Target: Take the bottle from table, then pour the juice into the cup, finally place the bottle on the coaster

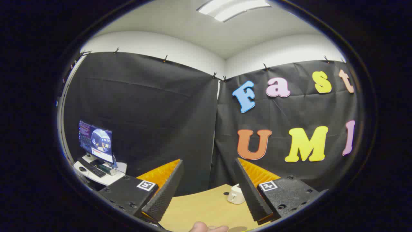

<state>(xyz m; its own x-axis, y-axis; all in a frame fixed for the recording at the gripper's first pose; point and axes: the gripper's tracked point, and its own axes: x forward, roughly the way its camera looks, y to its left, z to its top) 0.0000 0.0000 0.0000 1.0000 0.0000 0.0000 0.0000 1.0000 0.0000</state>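
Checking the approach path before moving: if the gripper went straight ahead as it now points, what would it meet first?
Probably nothing close: the open gripper points above the wooden table, the white cup sits low by one finger, so the booth's black cloth wall comes first; depth is uncertain.

Bright ceiling light (234, 9), sharp focus, fisheye-bent edges

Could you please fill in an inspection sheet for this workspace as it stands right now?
Surface: light wooden table, bare ahead of the fingers.
Job's things: white cup on the table beside the right finger; bottle and coaster nothing seen.
Clutter: a fingertip at the table's near edge.
Grippers: gripper open, fingers spread wide, holding nothing, raised above the table.
Cables: nothing seen.
Surroundings: black cloth wall; side desk with monitor and keyboard; ceiling light.
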